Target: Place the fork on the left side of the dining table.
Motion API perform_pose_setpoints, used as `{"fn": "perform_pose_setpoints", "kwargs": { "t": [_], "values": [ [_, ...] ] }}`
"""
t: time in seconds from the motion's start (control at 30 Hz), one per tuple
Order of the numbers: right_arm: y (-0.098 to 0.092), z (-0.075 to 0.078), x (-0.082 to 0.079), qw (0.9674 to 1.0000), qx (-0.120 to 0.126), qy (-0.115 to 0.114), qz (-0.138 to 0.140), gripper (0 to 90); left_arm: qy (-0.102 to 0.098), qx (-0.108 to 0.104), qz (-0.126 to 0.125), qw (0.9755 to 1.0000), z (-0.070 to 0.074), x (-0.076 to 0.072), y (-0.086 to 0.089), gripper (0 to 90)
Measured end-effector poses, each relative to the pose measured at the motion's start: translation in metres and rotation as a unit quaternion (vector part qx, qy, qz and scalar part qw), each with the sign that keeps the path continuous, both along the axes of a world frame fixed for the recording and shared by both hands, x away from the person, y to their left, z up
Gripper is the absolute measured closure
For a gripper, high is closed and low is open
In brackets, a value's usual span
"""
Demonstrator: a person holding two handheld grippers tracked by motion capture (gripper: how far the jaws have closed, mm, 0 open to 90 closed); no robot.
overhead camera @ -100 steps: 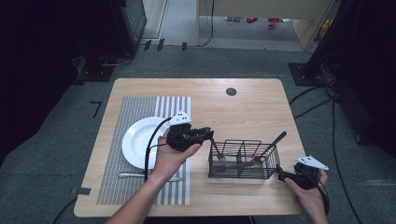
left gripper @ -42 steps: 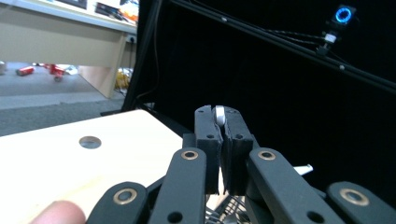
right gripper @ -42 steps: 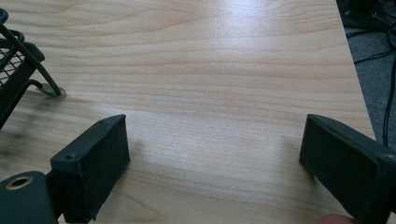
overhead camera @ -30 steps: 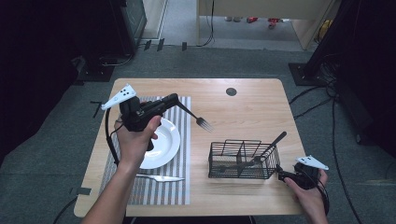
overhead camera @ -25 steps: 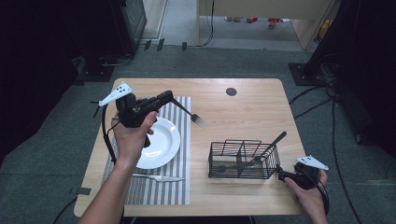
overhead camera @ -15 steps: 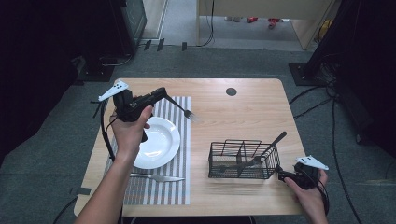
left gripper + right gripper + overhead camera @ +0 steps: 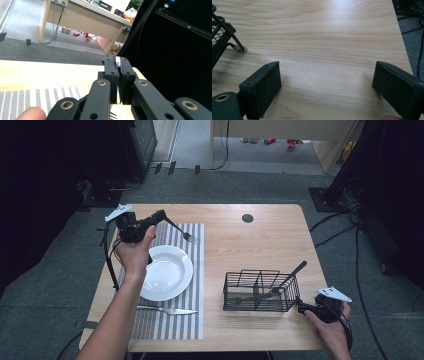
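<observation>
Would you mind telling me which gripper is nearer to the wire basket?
The right. The right gripper sits on the table just beside the wire basket's right end, jaws open. The left gripper holds a fork above the striped placemat, far across the table.

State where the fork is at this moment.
In the high view the fork is clamped by its handle in the left gripper, held over the striped placemat just beyond the white plate.

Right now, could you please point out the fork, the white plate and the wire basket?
fork (image 7: 187, 236), high view, on its tines.
white plate (image 7: 170, 272), high view, on its bare middle.
wire basket (image 7: 260, 304), high view, on its near wall.
</observation>
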State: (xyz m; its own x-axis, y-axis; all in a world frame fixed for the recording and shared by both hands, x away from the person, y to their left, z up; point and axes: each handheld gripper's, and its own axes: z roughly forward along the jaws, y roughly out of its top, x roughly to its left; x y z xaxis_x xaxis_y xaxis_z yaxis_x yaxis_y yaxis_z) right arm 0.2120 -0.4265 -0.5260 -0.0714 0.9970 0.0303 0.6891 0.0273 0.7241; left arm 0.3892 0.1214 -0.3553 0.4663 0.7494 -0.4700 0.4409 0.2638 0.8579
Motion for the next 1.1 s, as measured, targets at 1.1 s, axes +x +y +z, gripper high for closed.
{"fn": "perform_pose_setpoints", "kwargs": {
  "t": [1.1],
  "values": [
    [0.000, 0.000, 0.000, 1.0000, 0.000, 0.000, 0.000, 8.0, 0.145, -0.123, 0.102, 0.9765, -0.113, 0.071, 0.064, 88.3]
  ]
}}
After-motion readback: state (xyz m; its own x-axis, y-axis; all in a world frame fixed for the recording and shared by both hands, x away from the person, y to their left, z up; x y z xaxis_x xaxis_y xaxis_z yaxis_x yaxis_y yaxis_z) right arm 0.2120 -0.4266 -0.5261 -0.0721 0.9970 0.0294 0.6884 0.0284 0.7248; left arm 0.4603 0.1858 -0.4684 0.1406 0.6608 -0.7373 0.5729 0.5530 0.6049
